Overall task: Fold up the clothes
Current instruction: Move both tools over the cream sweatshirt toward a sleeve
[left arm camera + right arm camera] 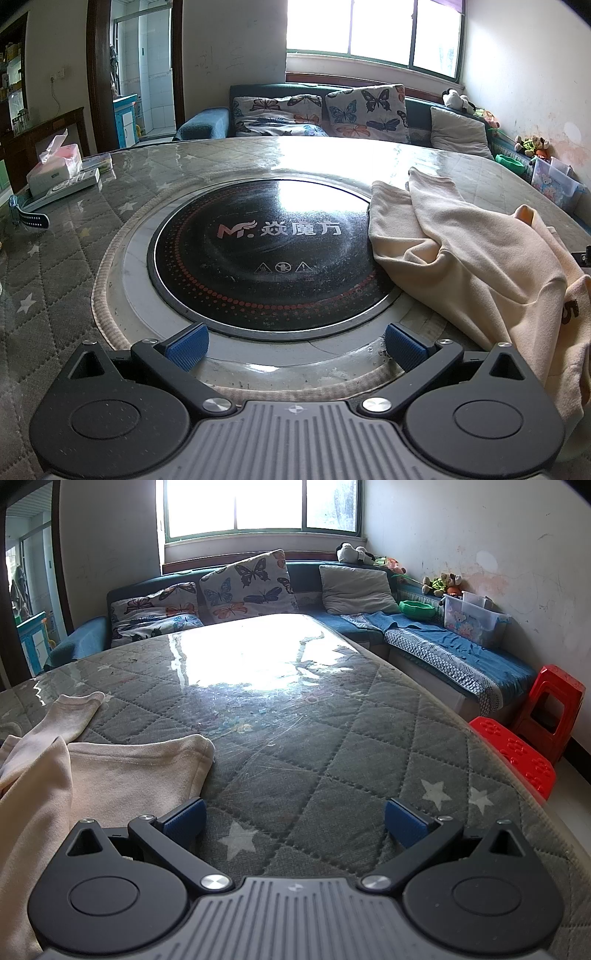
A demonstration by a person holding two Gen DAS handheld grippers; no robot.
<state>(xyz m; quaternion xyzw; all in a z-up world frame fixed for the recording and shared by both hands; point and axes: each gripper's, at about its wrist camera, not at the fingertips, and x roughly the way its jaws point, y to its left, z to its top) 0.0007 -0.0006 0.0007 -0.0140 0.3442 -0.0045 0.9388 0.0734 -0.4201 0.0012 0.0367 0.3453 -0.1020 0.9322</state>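
Note:
A cream sweatshirt (476,266) lies crumpled on the right of the round table, partly over the black induction cooktop (258,251); a sleeve reaches toward the far side. In the right wrist view the same garment (110,775) lies at the left, its hem near my left blue fingertip. My left gripper (295,345) is open and empty, low over the cooktop's near rim, left of the garment. My right gripper (295,821) is open and empty over the quilted table cover (332,746), right of the garment.
A tissue pack (55,166), a remote and a watch (29,218) sit at the table's far left. A blue corner sofa (443,642) with butterfly cushions runs behind the table. Red plastic stools (546,709) stand at the right of the table.

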